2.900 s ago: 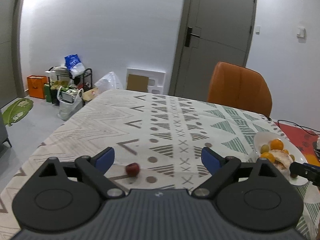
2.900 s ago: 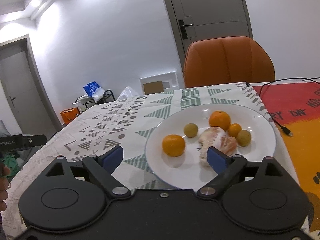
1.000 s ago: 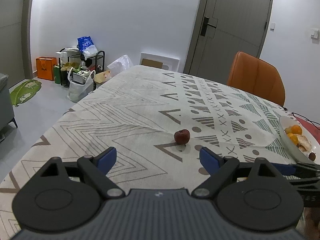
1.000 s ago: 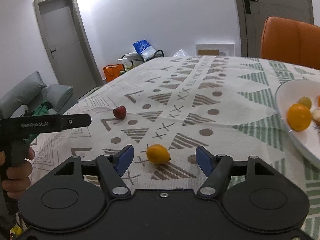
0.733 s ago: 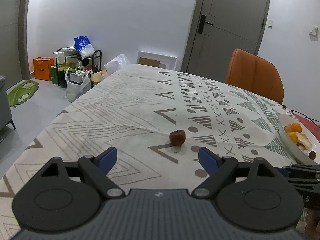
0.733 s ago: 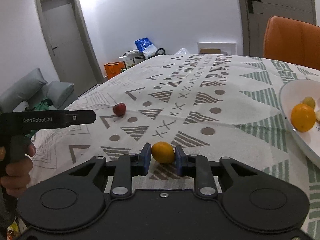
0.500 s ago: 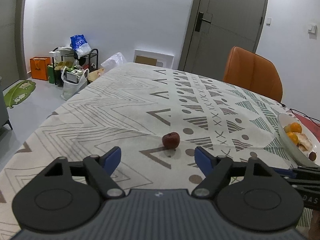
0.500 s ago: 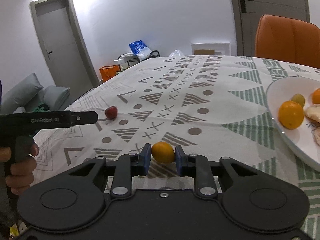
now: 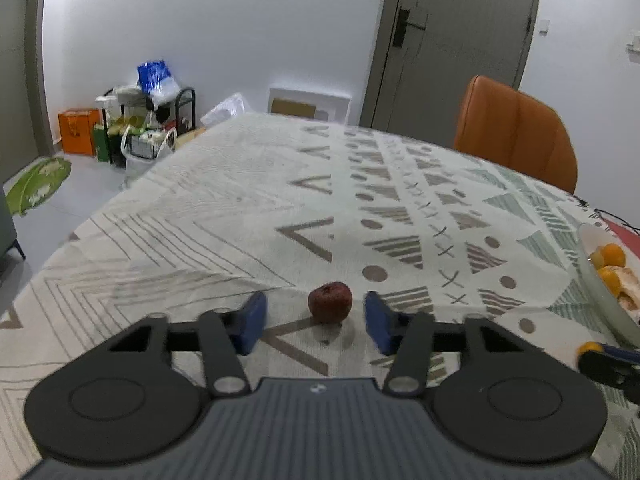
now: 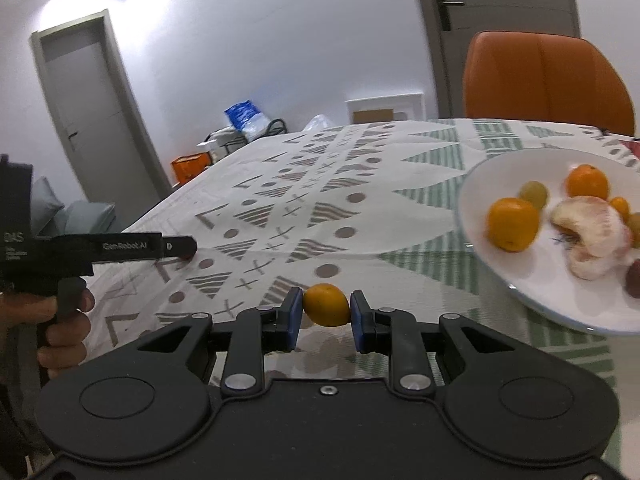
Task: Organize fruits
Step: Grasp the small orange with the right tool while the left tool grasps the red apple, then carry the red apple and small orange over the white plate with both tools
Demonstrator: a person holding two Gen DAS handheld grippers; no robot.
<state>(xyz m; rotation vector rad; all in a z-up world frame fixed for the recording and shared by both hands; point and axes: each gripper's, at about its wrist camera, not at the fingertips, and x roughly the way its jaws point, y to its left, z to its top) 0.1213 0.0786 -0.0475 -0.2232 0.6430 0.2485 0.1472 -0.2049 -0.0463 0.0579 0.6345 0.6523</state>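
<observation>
A small dark red fruit (image 9: 330, 303) lies on the patterned tablecloth, between the blue pads of my left gripper (image 9: 316, 322). The jaws are part closed with gaps on both sides of the fruit, so it is open. My right gripper (image 10: 326, 314) is shut on a small orange citrus fruit (image 10: 326, 305) and holds it above the cloth, left of the white plate (image 10: 472, 208). The plate holds oranges, a peeled citrus and small green and dark fruits. In the right wrist view the left gripper (image 10: 188, 246) hides most of the red fruit.
An orange chair (image 10: 544, 80) stands behind the table's far right side. The plate's rim (image 9: 600, 280) shows at the right edge of the left wrist view. Bags and a rack (image 9: 148, 120) stand on the floor beyond the table's far left. A red mat lies right of the plate.
My left gripper moved forward to the red fruit and its jaws narrowed around it. My right gripper, shut on the orange fruit, lifted and swung right toward the plate.
</observation>
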